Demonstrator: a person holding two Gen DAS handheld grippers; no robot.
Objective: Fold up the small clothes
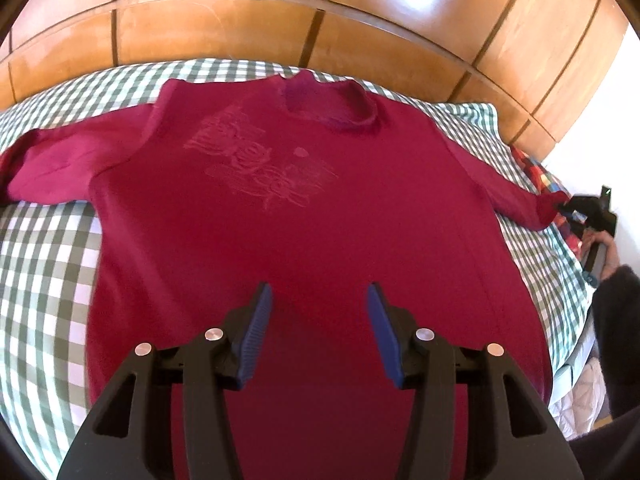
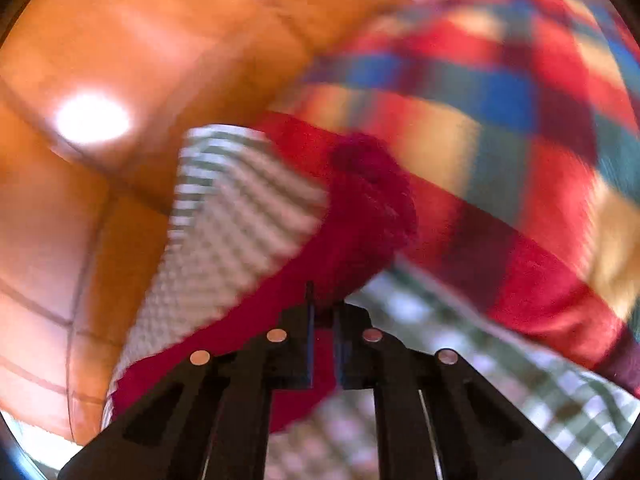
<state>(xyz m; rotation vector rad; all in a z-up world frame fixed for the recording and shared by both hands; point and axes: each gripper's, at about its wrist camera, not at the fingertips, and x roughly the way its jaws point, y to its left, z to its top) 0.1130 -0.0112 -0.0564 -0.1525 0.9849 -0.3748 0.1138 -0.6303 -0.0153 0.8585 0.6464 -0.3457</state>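
A dark red long-sleeved sweater [image 1: 280, 220] with a faded chest print lies flat, front up, on a green-and-white checked bed cover [image 1: 44, 272], both sleeves spread out. My left gripper [image 1: 320, 296] hovers over the sweater's lower body, open, with its blue pads [image 1: 256, 332] apart and nothing between them. At the far right of the left wrist view, my right gripper [image 1: 570, 206] sits at the end of the sweater's right sleeve. The blurred right wrist view shows my right gripper [image 2: 324, 312] shut on that red sleeve [image 2: 360, 208] near its cuff.
A glossy wooden headboard [image 1: 240, 28] rises behind the bed. A multicoloured plaid fabric [image 2: 500, 100] lies by the bed's right edge, close to the held sleeve. A person's hand [image 1: 608, 248] and dark sleeve [image 1: 616, 320] are at the right.
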